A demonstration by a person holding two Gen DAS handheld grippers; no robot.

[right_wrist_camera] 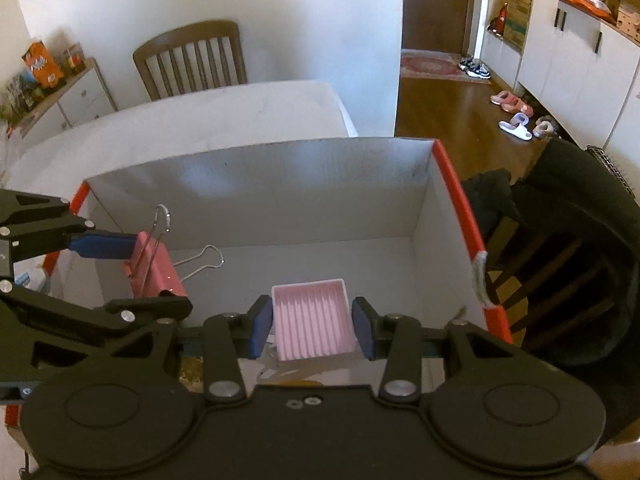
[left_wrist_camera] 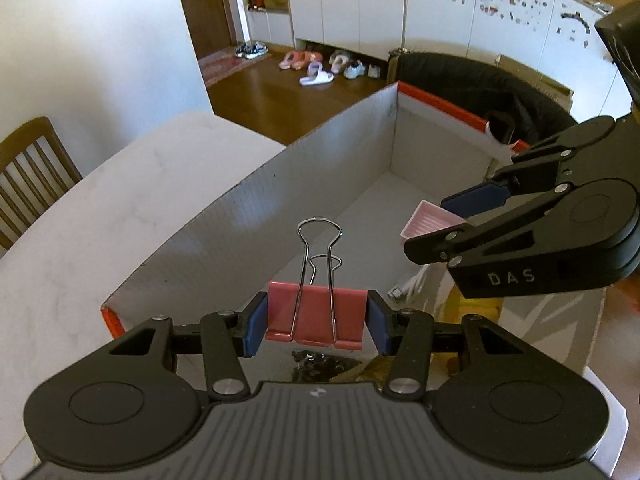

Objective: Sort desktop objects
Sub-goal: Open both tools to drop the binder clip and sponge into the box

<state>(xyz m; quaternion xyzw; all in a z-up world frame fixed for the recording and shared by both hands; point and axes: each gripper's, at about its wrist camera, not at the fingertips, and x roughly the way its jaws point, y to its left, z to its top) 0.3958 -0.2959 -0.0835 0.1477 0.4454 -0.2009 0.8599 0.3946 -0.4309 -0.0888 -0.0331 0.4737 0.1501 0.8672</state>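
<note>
- Clamping a pink binder clip (left_wrist_camera: pixel 316 314) by its sides, your left gripper (left_wrist_camera: pixel 317 318) holds it over the white box (left_wrist_camera: pixel 248 200).
- Your right gripper (right_wrist_camera: pixel 313 326) pinches a pink ridged tray (right_wrist_camera: pixel 311 322) above the same box, just beside the clip.
- Box sits on the pale table (left_wrist_camera: pixel 80 216).

Landmark: white table (right_wrist_camera: pixel 224 108)
Wall: plain white, behind table
Chair: wooden chair (right_wrist_camera: pixel 190 58), slat back, at table's far side
Floor: brown wood floor (right_wrist_camera: pixel 440 120), right of table
Cupboards: white cupboards (left_wrist_camera: pixel 348 0) past floor, slippers (left_wrist_camera: pixel 316 76) below
Sideboard: low sideboard (right_wrist_camera: pixel 76 96), left of table
</note>
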